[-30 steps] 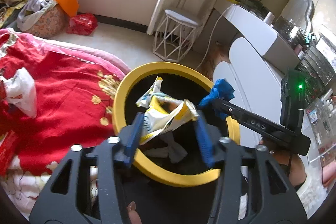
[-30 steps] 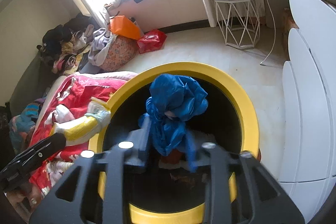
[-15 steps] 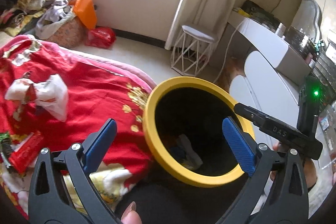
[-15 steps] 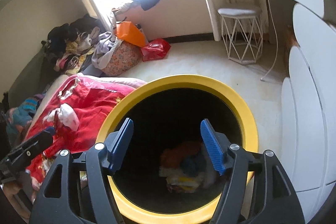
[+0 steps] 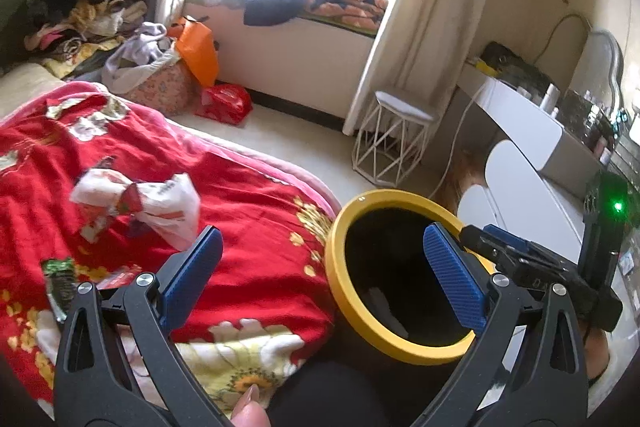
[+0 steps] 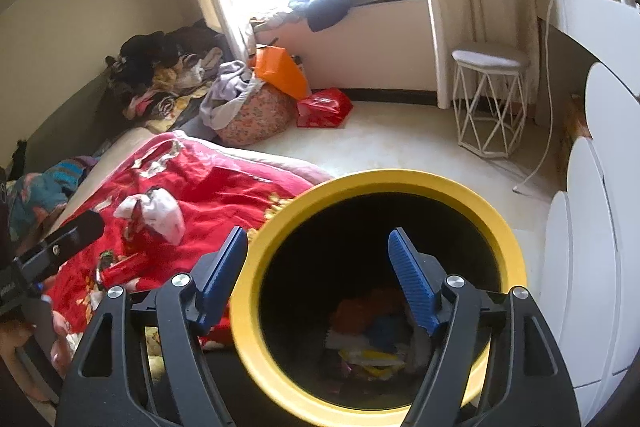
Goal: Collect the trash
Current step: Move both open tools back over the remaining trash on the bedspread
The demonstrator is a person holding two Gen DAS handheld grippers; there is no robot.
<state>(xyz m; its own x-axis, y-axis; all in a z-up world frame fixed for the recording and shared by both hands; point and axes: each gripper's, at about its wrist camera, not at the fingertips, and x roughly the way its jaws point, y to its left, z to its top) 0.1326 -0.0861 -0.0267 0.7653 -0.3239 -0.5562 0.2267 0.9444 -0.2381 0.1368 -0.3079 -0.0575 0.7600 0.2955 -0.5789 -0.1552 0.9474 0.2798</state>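
A yellow-rimmed black trash bin (image 5: 352,323) (image 6: 500,223) stands by the bed; wrappers and a blue bag lie at its bottom (image 6: 372,339). My left gripper (image 5: 320,267) is open and empty, between the bed and the bin's left rim. My right gripper (image 6: 316,267) is open and empty over the bin's mouth. On the red blanket (image 5: 248,211) lie a white and red crumpled wrapper (image 5: 160,203) (image 6: 160,215), a green wrapper (image 5: 60,279) and a red wrapper (image 6: 124,265).
White drawers (image 6: 592,247) stand right of the bin. A white wire stool (image 5: 394,143) (image 6: 490,103) is on the floor behind it. Bags and clothes (image 6: 256,103) pile near the window seat.
Both grippers opened and dropped their loads into the bin: the yellow wrapper from the left, the blue bag from the right. Both then pulled back, the left swinging toward the bed.
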